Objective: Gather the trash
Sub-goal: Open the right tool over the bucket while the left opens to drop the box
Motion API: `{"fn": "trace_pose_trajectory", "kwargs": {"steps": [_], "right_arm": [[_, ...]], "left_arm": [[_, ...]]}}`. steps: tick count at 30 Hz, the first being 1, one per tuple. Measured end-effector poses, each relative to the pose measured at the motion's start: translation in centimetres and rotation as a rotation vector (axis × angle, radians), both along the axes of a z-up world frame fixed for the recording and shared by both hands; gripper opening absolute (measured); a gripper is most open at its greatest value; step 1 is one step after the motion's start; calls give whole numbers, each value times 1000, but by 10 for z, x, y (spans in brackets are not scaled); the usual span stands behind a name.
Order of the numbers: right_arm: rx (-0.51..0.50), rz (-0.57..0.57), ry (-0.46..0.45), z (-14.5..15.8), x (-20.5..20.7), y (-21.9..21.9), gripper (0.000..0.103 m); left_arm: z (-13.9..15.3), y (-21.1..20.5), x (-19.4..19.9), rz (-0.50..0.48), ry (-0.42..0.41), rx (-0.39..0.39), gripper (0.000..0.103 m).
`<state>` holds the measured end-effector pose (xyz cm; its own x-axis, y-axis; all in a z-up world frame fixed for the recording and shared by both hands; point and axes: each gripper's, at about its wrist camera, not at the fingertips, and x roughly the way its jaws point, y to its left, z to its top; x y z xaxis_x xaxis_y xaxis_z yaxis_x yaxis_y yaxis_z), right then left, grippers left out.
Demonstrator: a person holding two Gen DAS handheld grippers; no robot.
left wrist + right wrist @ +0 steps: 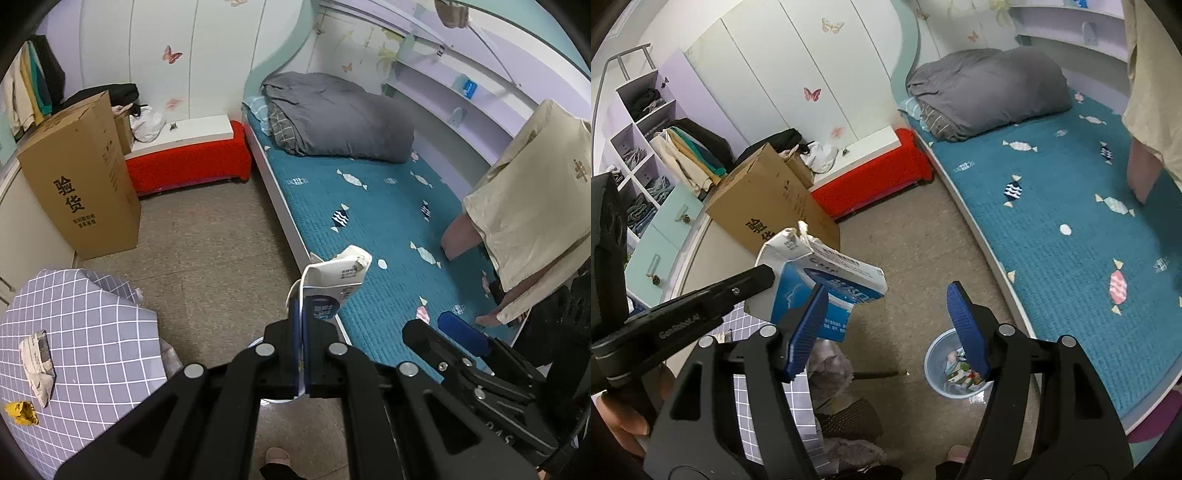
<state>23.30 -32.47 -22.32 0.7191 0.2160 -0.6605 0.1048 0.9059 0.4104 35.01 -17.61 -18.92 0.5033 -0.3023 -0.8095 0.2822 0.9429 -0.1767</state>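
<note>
Gripping one milk carton [332,284], left tongs [304,314]; right tongs [886,317] wide; one bin [936,363].

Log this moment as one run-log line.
left gripper: shut on milk carton, held above floor | right gripper: open, empty | bin: on floor beside bed, holds trash | stage: carton not yet binned

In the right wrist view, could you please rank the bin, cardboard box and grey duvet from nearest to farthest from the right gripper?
1. Bin: on the floor, just below the right gripper.
2. Cardboard box: upper left, by the wardrobe.
3. Grey duvet: far end of the bed.
</note>
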Motion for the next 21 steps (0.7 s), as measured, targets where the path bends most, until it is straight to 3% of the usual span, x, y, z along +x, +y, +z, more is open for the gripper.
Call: {"fn": "trace_pose_trajectory", "kwargs": {"steps": [11, 13, 14, 21], "right_arm": [[9, -49, -18, 2, -11, -23, 66], [13, -55, -15, 1, -13, -26, 66], [15, -57, -14, 0, -13, -27, 66], [16, -49, -16, 1, -16, -26, 66]], "left_arm": [[-2, -29, -1, -57, -42, 12, 6], [-6, -32, 2, -54, -31, 39, 33], [-7, -31, 3, -47, -28, 46, 57], [-6, -27, -4, -31, -39, 37, 63]]}}
